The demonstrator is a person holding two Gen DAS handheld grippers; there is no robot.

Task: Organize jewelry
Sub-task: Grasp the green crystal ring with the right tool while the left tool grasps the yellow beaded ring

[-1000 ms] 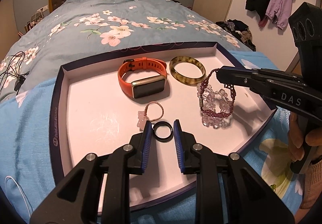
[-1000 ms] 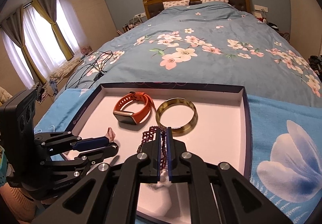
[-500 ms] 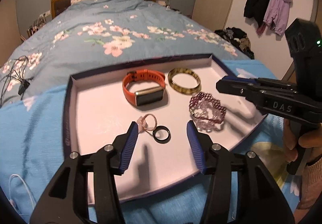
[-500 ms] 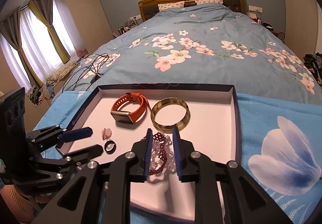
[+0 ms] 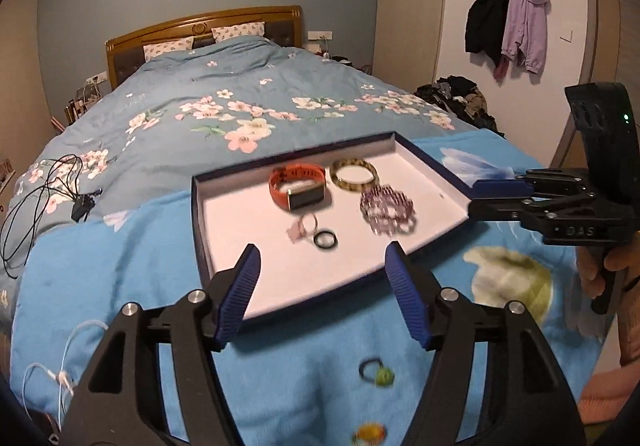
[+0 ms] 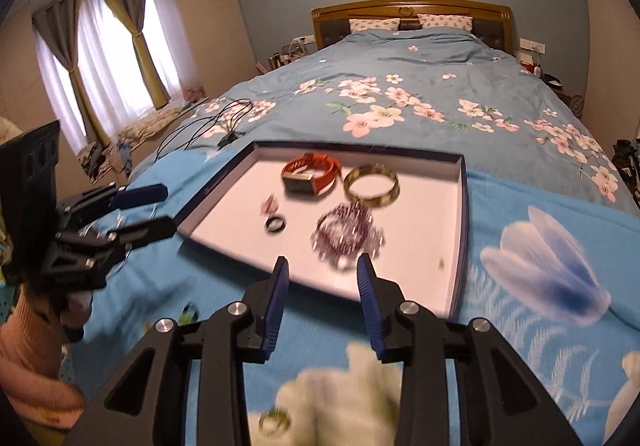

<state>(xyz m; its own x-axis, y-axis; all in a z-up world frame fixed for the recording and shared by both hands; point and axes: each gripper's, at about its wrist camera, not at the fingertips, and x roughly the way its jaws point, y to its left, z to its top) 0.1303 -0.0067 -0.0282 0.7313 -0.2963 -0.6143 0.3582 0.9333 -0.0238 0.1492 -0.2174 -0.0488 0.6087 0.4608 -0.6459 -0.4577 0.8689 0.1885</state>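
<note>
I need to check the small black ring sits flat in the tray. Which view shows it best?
The left wrist view: the black ring lies fairly sharp, its full outline visible beside the pink charm. In the right wrist view the ring is blurred.

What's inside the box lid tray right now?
Inside the tray: orange watch, amber bangle, purple bead bracelet, black ring, small pink charm bracelet. Nothing looks covered.

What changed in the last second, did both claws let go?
Yes. Left claw released the black ring, right claw the purple bracelet; both lie in the tray. Both claws pulled back, jaws opening, empty. Watch and bangle unmoved.
</note>
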